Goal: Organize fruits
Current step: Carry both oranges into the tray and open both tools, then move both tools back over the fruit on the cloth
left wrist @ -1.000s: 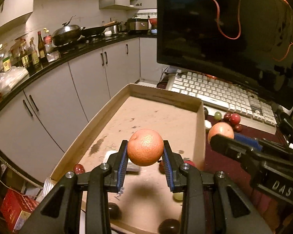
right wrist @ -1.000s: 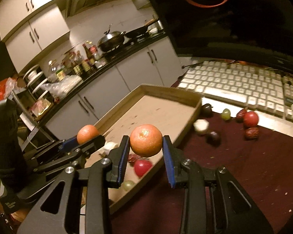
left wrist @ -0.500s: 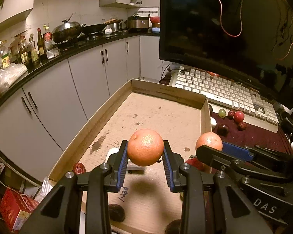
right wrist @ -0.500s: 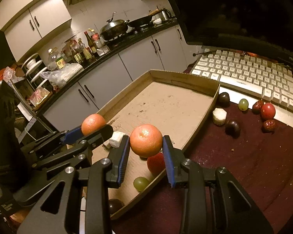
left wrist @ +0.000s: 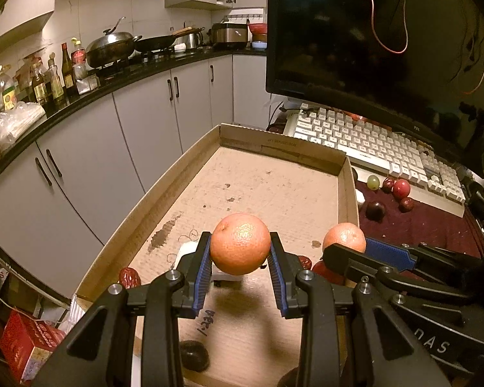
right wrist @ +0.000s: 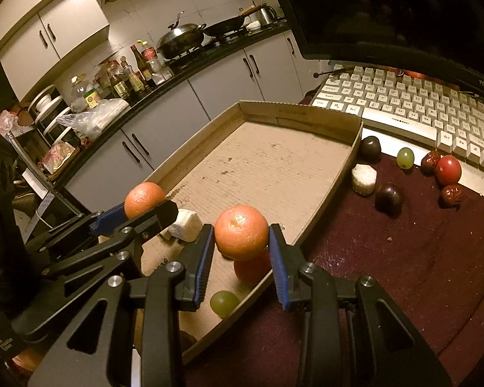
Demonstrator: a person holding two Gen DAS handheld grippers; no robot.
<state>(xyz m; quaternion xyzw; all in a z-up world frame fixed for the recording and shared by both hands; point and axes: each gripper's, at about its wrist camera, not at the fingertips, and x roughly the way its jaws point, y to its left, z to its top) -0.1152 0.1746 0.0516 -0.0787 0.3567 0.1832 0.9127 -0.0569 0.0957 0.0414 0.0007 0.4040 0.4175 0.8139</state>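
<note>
My left gripper (left wrist: pixel 240 259) is shut on an orange (left wrist: pixel 240 243), held above the near end of a shallow cardboard tray (left wrist: pixel 284 148). My right gripper (right wrist: pixel 242 251) is shut on a second orange (right wrist: pixel 241 233) over the tray's (right wrist: pixel 348 167) near right wall. Each gripper shows in the other's view: the right one (left wrist: pixel 368 253) with its orange (left wrist: pixel 344 237), the left one (right wrist: pixel 135 214) with its orange (right wrist: pixel 144 198). Inside the tray lie a white chunk (right wrist: pixel 185 224), a red fruit (right wrist: pixel 251 269), a green grape (right wrist: pixel 224 303), a red date (left wrist: pixel 129 277) and a dark plum (left wrist: pixel 194 354).
On the dark red cloth (right wrist: pixel 419 258) right of the tray lie two dark plums (right wrist: pixel 388 196), a white chunk (right wrist: pixel 364 179), a green grape (right wrist: pixel 405 157), a red fruit (right wrist: pixel 448 170) and dates (right wrist: pixel 451 195). A keyboard (right wrist: pixel 403 103) and monitor (left wrist: pixel 371 48) stand behind. Kitchen cabinets (left wrist: pixel 145 122) run along the left.
The right gripper with its orange has come lower and further left, over the tray's right wall and closer to the left gripper. The left gripper has barely moved.
</note>
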